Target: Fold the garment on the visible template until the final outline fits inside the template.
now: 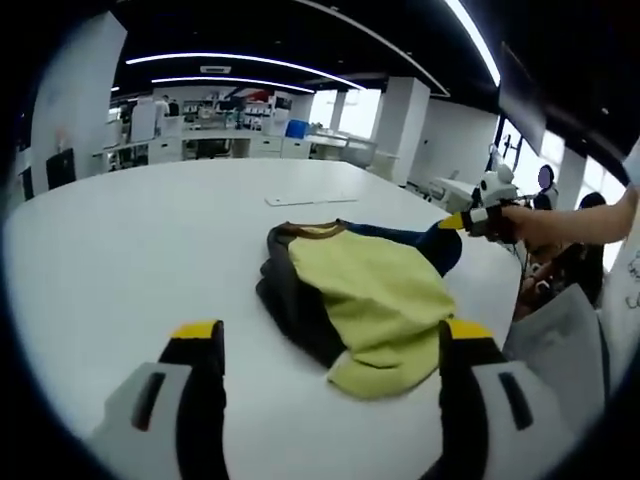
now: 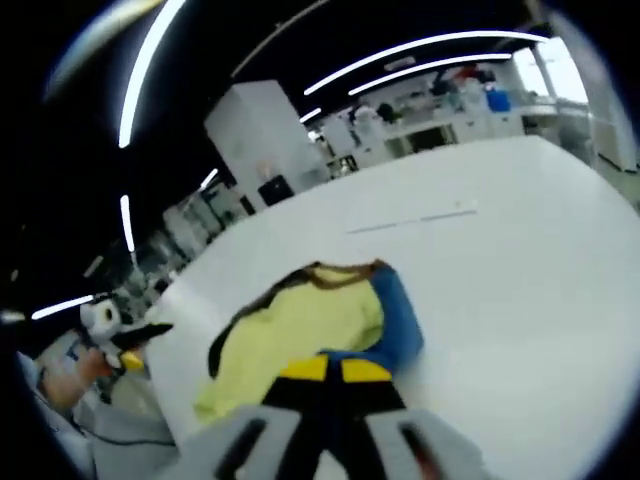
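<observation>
On the white table (image 1: 120,250), a crumpled yellow, blue and dark garment (image 1: 365,290) lies at the middle, a thin template line (image 1: 310,200) at twelve o'clock beyond it. The left gripper (image 1: 330,345) hangs spread, clear of the cloth. The right gripper (image 2: 334,370) has its jaws pressed together at the blue edge; whether cloth is caught, I cannot tell. Spreading looks the step in hand; next, carry the garment onto the template.

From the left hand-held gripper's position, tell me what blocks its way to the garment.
Nothing visible does. Only bare white table lies between the open left hand-held gripper and the yellow, blue and dark garment just ahead. The right hand-held gripper sits at the garment's far blue side.
</observation>
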Action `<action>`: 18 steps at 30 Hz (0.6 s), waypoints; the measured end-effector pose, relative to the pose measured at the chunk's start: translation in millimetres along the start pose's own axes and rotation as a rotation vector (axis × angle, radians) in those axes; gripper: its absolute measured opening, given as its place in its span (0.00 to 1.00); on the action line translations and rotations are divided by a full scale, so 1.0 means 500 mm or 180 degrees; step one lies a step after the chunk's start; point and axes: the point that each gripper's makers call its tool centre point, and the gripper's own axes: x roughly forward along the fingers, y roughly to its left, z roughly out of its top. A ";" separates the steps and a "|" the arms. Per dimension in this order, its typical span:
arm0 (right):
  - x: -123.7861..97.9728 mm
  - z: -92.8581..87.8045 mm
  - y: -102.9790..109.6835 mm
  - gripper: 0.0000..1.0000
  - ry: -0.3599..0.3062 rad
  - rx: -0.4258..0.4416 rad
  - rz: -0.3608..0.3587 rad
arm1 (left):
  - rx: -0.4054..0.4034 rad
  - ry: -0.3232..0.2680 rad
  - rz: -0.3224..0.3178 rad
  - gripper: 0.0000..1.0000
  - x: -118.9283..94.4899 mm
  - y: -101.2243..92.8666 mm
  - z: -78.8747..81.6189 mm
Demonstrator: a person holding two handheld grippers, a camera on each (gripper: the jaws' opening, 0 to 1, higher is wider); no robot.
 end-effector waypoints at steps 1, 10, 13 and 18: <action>0.002 0.007 0.002 0.00 -0.0025 0.0012 0.0015 | -0.0002 -0.0001 0.0006 0.85 -0.001 0.001 0.000; 0.029 0.056 0.035 0.00 -0.0182 0.0038 0.0127 | -0.0035 0.0015 0.0037 0.84 -0.007 0.007 -0.007; 0.041 0.070 0.043 0.00 -0.0227 0.0023 0.0156 | -0.0058 0.0013 0.0040 0.84 -0.006 0.009 -0.011; 0.064 0.071 0.080 0.00 -0.0275 0.0064 0.0237 | -0.0061 0.0020 0.0026 0.84 -0.004 0.006 -0.014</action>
